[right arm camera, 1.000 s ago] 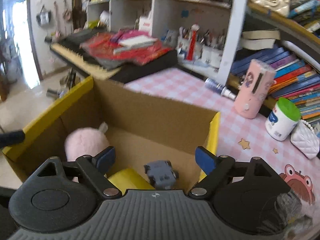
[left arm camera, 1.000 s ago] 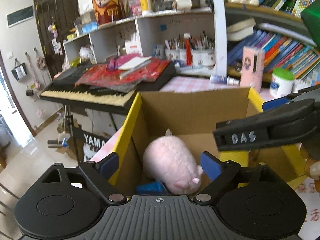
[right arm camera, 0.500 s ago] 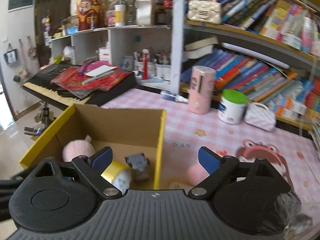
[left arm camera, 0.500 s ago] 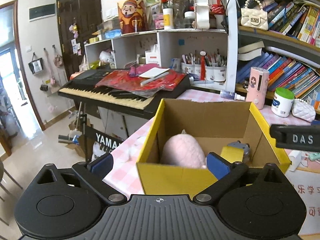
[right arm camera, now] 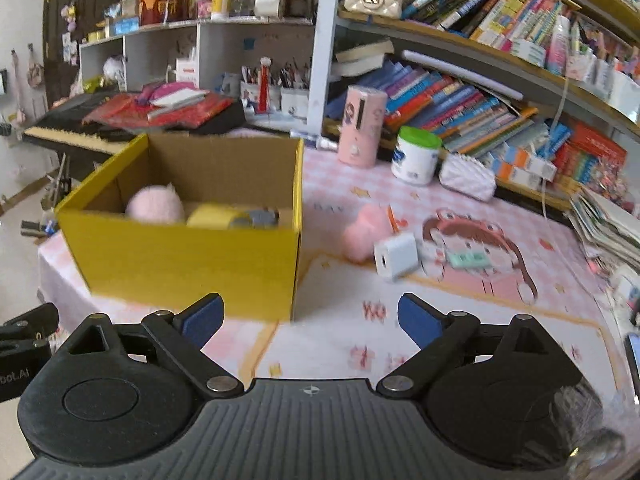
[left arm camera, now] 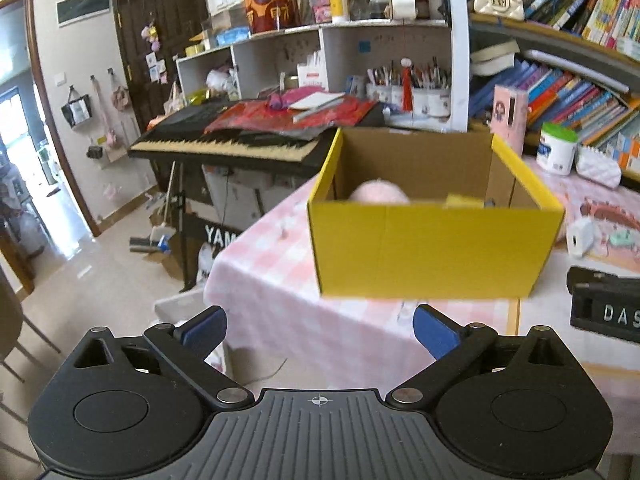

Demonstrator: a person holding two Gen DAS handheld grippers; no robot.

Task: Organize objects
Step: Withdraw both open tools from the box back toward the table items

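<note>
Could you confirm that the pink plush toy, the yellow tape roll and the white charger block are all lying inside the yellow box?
Not quite: the white charger block lies on the tablecloth outside the yellow box, to its right. The right wrist view shows it. The pink plush toy and yellow tape roll are inside.

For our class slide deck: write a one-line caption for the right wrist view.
Open right claw faces a yellow box holding a pink plush; white charger waits on the table.

Pink plush [left arm camera: 378, 192] lies inside yellow box [left arm camera: 432, 252].
</note>
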